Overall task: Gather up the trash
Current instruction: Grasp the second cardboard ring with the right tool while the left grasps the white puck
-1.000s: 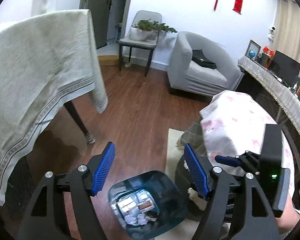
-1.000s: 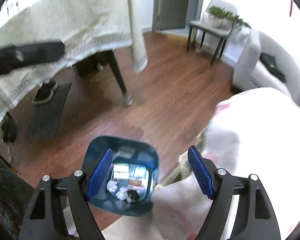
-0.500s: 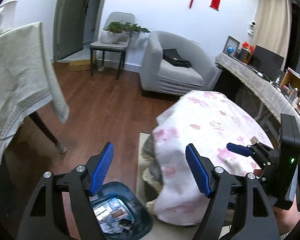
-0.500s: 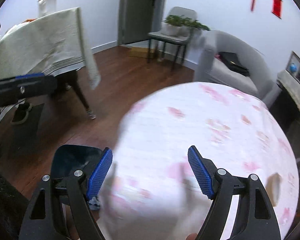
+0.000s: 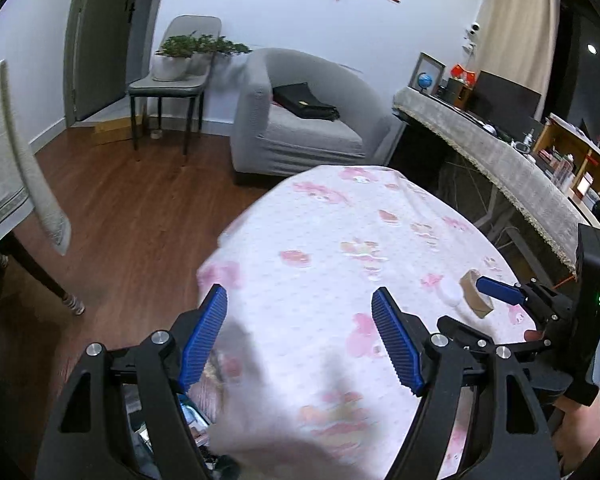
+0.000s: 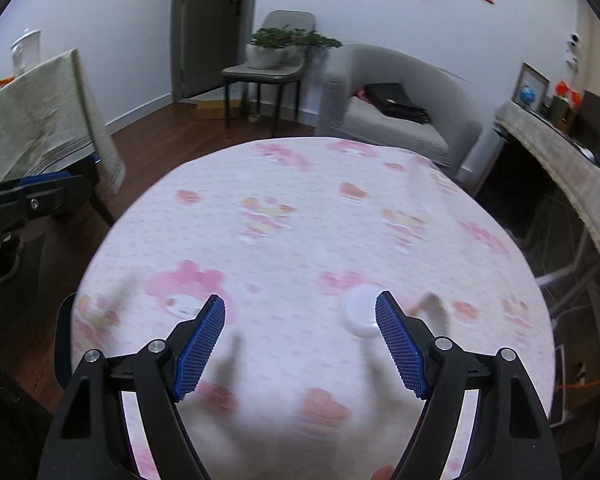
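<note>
A round table (image 5: 332,240) with a pink patterned cloth fills both views (image 6: 300,208). On it lie a white round piece (image 6: 358,316) and a brown cardboard piece (image 6: 432,308), both blurred; they also show in the left wrist view, the white piece (image 5: 452,292) beside the cardboard piece (image 5: 474,294). My right gripper (image 6: 300,344) is open and empty above the table, the white piece just left of its right finger. My left gripper (image 5: 300,340) is open and empty over the table's near left edge. The blue trash bin (image 5: 188,420) peeks out below the left finger.
A grey armchair (image 5: 300,120) with a black bag stands behind the table. A chair with a potted plant (image 5: 180,64) is by the door. A cloth-covered table (image 5: 4,168) is at the left. A long sideboard (image 5: 500,160) runs along the right.
Both grippers have swung up and right from the trash bin on the floor to above the pink table. Both stayed open and empty.
</note>
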Action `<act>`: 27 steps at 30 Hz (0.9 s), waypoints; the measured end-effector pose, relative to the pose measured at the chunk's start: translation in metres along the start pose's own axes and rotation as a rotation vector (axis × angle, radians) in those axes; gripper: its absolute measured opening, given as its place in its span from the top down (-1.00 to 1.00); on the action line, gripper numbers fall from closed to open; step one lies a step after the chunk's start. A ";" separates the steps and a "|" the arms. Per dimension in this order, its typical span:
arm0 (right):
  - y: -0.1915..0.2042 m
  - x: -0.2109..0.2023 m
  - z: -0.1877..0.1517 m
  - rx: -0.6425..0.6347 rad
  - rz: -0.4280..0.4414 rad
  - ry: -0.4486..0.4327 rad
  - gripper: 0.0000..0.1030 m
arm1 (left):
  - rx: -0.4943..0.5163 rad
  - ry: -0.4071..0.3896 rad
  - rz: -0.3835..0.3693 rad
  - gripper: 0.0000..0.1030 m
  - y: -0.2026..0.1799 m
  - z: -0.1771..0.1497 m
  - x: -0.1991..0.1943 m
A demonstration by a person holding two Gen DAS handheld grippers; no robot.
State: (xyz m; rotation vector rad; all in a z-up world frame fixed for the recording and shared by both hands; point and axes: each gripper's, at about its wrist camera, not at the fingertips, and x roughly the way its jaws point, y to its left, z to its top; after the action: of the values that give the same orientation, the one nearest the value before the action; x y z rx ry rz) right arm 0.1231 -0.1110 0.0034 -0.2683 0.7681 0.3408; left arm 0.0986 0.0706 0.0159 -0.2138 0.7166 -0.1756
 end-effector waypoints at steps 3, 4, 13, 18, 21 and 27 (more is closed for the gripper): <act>-0.014 -0.003 -0.006 0.023 -0.018 0.001 -0.53 | 0.026 0.008 -0.017 -0.50 -0.016 -0.002 0.010; -0.019 -0.003 -0.007 0.029 -0.024 0.001 -0.53 | 0.031 0.012 -0.022 -0.50 -0.020 -0.002 0.012; -0.057 -0.003 -0.020 0.079 -0.076 0.018 -0.53 | 0.065 0.048 -0.061 -0.50 -0.056 -0.004 0.040; -0.076 0.003 -0.029 0.127 -0.068 0.052 -0.45 | 0.084 0.066 -0.078 -0.50 -0.073 -0.007 0.052; -0.084 0.011 -0.035 0.141 -0.077 0.070 -0.30 | 0.095 0.080 -0.088 -0.50 -0.082 -0.009 0.062; -0.092 0.019 -0.038 0.165 -0.046 0.087 -0.15 | 0.146 0.110 -0.097 -0.50 -0.105 -0.016 0.078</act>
State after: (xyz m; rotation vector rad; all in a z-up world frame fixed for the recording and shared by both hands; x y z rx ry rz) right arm 0.1482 -0.2052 -0.0264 -0.1459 0.8692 0.2214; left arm 0.1370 -0.0504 -0.0189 -0.0997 0.8001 -0.3332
